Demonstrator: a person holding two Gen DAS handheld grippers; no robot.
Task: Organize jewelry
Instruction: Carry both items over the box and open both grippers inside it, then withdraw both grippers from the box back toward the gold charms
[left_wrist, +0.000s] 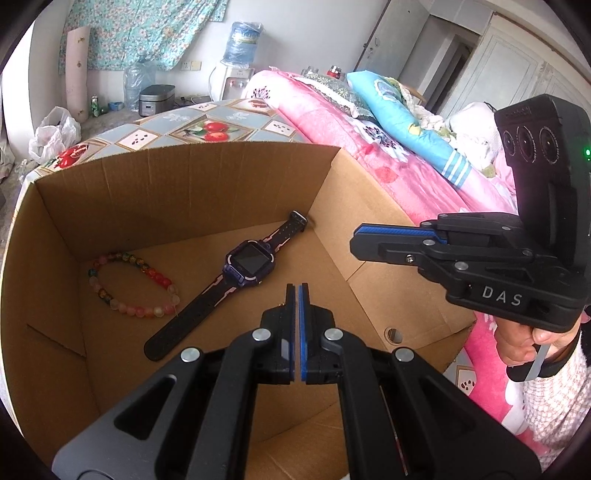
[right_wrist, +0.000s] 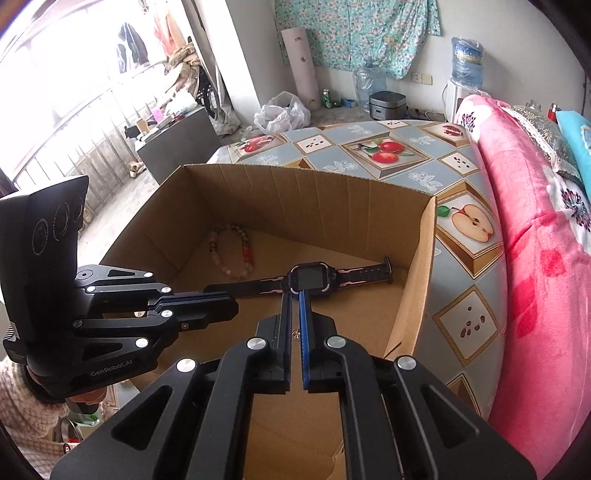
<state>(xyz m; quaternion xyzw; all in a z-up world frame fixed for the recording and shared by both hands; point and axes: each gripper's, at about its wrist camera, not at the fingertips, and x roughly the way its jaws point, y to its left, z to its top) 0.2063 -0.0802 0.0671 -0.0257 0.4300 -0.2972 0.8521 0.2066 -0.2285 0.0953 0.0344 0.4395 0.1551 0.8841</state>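
Note:
An open cardboard box (left_wrist: 166, 192) (right_wrist: 295, 192) holds a dark smartwatch (left_wrist: 251, 264) (right_wrist: 308, 277), lying flat with its strap stretched out. A bracelet of pink, red and green beads (left_wrist: 133, 291) (right_wrist: 232, 251) rests in the far left corner. My left gripper (left_wrist: 297, 286) (right_wrist: 232, 306) hovers shut over the box floor, just right of the watch strap. My right gripper (right_wrist: 294, 291) (left_wrist: 354, 242) is shut too, above the box with its tips near the watch face. A tiny gold speck (right_wrist: 295, 334) shows in the slit between its fingers; I cannot tell whether it is pinched.
The box sits on a bed covered by a fruit-patterned cloth (right_wrist: 388, 147). A rolled pink blanket (right_wrist: 535, 258) (left_wrist: 332, 122) runs along its right side. The box's right flap (left_wrist: 393, 334) lies folded outward. A hand and a knitted sleeve (left_wrist: 546, 387) hold the right gripper.

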